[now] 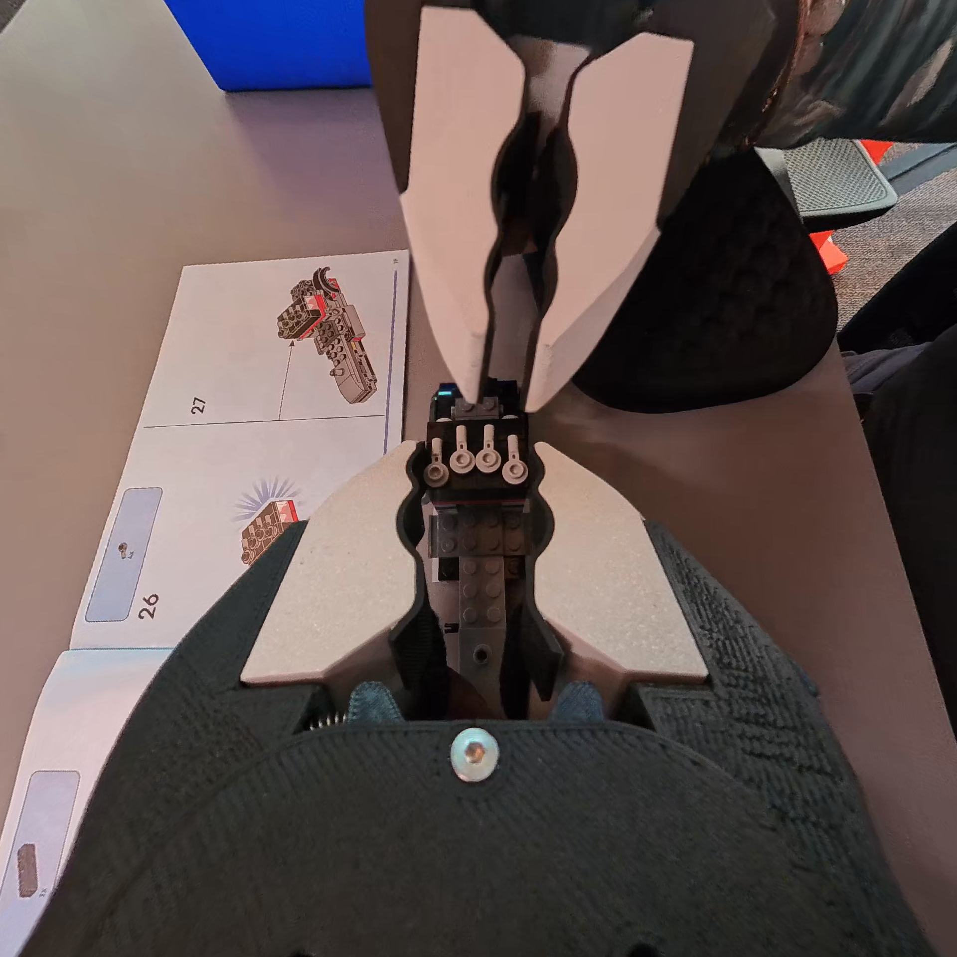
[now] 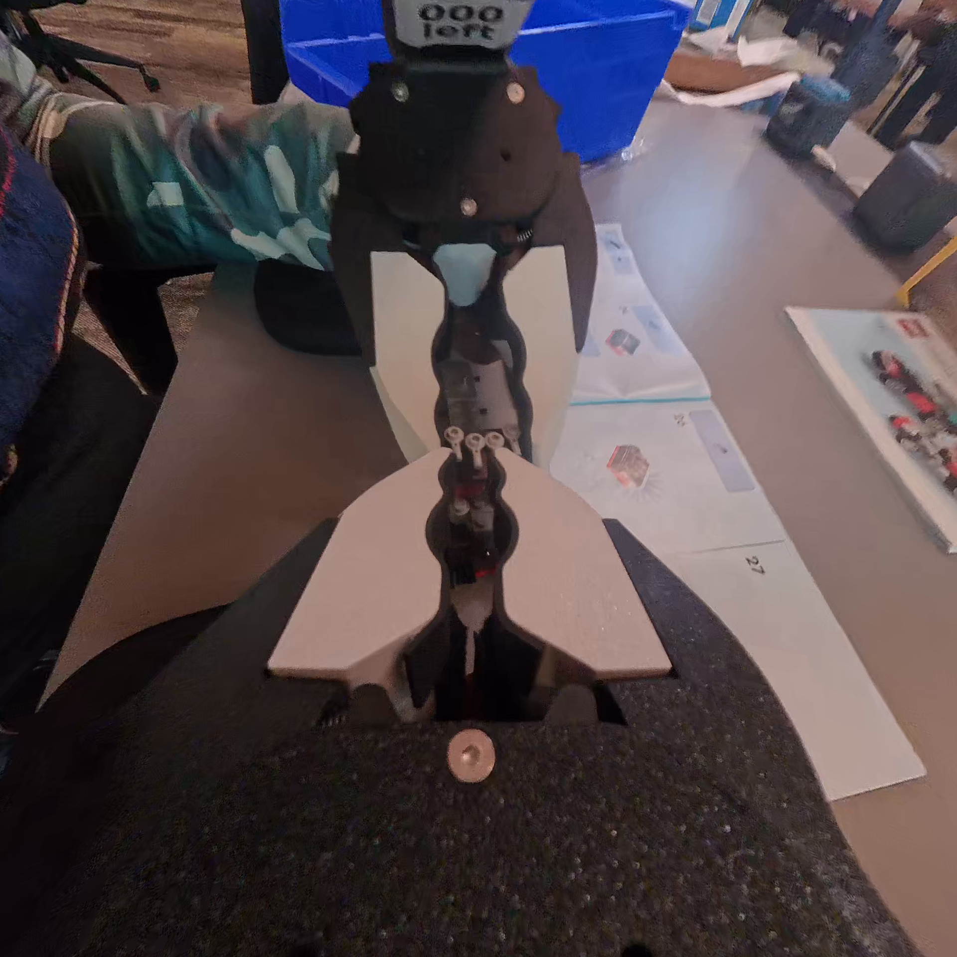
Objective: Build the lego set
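Grey-and-black lego model (image 1: 479,518) sat pinched in the left gripper (image 1: 476,461) as a brace, while the right gripper (image 1: 505,399), nearly closed, apparently pinched its far end to press a block home.

Black-and-grey studded plastic lego build (image 1: 479,523) between pale beige fingers (image 1: 357,559), four light grey round-headed pegs (image 1: 475,455) near fingertips. White-and-pale-blue paper instruction booklet (image 1: 248,414) left of fingers. Blue plastic bin (image 2: 595,77) beyond fingers.
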A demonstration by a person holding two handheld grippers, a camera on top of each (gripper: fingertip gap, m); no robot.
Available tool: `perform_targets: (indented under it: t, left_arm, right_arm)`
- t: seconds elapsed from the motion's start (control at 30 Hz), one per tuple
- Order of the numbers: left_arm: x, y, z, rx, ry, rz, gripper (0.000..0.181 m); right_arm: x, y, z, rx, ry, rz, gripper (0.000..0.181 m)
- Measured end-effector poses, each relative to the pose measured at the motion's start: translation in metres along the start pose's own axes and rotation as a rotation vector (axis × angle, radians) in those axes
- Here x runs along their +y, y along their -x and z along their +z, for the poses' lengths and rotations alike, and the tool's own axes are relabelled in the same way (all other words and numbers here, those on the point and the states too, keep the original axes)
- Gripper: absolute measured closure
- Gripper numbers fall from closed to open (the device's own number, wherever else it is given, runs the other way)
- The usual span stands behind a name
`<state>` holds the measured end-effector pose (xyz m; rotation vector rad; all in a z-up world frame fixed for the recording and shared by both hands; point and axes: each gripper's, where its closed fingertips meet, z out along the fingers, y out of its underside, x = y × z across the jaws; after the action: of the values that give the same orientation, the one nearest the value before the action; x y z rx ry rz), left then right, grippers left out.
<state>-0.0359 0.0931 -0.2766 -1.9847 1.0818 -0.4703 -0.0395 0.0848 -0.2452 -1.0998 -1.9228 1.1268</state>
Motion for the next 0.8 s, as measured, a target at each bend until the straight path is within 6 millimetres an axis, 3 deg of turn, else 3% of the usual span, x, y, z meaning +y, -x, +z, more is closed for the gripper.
perform_targets:
  t: [0.8]
  left_arm:
    - [-0.0006, -0.0003, -0.0001, -0.001, -0.008, 0.007, 0.144]
  right_arm:
    - [0.0075, -0.0017, 0.0077, -0.019, 0.041, 0.015, 0.178]
